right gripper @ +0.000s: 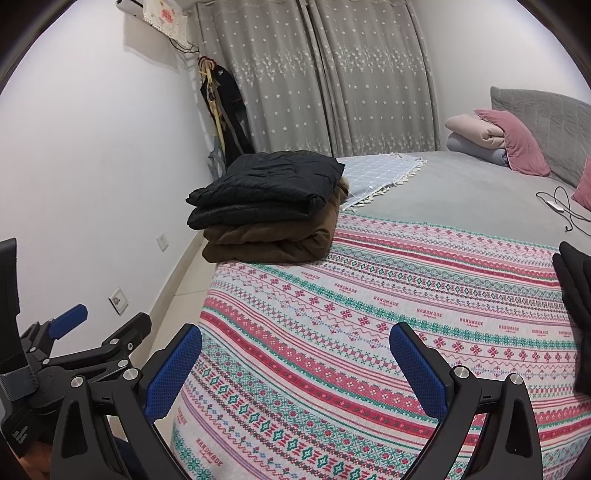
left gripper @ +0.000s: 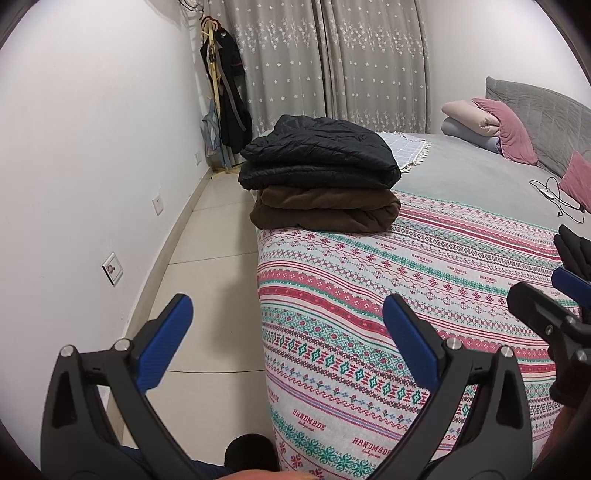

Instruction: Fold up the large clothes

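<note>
Our left gripper (left gripper: pixel 288 343) and right gripper (right gripper: pixel 295 373) hang wide open, holding nothing. The folded black jacket (left gripper: pixel 317 155) sits on the brown one (left gripper: pixel 325 210), far ahead. More black cloth (right gripper: pixel 576 295), maybe clothes, lies right.

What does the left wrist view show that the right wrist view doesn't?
Only left wrist: the right tool at its right edge, and more floor beside the bed. Only right wrist: the wall unit up top, and the left tool at its left edge. Both: black jacket stacked on brown garment, patterned blanket, dark clothing at right, pink pillows, curtains. Both tools open, empty.
</note>
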The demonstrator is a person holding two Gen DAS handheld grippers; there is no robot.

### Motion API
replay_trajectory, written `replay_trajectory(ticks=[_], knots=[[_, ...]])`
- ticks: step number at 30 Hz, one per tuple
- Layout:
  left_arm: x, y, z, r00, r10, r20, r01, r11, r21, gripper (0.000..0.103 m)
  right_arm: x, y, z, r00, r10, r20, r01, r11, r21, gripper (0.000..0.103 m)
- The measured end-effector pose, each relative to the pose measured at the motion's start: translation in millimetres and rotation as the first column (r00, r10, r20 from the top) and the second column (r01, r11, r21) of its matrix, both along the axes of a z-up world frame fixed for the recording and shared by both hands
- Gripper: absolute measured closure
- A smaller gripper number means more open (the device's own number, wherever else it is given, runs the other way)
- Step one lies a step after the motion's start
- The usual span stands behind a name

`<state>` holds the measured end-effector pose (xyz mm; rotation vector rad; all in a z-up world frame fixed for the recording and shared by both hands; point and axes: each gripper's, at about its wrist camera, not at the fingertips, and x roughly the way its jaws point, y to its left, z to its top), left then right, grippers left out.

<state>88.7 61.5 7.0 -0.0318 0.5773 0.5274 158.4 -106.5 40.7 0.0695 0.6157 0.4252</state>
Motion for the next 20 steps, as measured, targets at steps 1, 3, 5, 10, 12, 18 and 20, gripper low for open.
replay_trajectory(ticks=[1,3,5,10,12,18,20], knots=[[0.3,0.1,-0.2,1.000,-0.001,-0.001,0.001,1.000,-0.001,0.001,0.0,0.2,-0.1,1.000,0.000,0.001,0.000,1.000,-0.001,0.001],[1.2,0.7,-0.3,1.000,-0.002,-0.004,0.002,1.000,-0.004,0.001,-0.1,0.2,-0.2,1.000,-0.001,0.000,0.001,1.000,0.000,0.001],[1.2,0.6,-0.4,1.000,-0.001,-0.005,0.001,1.000,-0.003,0.001,-0.1,0.3,-0.3,1.000,-0.001,0.000,0.001,1.000,0.001,0.001],[1.0,0.0,-0.4,1.000,0.004,-0.006,-0.004,1.000,-0.004,0.001,-0.3,0.1,-0.1,1.000,0.000,0.001,0.000,1.000,-0.002,0.001],[0.6,0.1,-0.1,1.000,0.006,-0.003,-0.006,1.000,0.000,0.001,-0.5,0.1,0.0,1.000,-0.001,0.001,0.001,1.000,-0.002,0.001],[0.5,-0.6,0.2,1.000,0.006,-0.004,-0.006,1.000,0.002,0.001,-0.1,1.0,-1.1,1.000,0.000,0.003,0.000,1.000,-0.006,0.001],[0.5,-0.8,0.0,1.000,0.006,-0.005,-0.006,1.000,0.002,0.001,0.5,0.2,-1.8,1.000,-0.002,0.000,0.002,1.000,-0.004,0.001]])
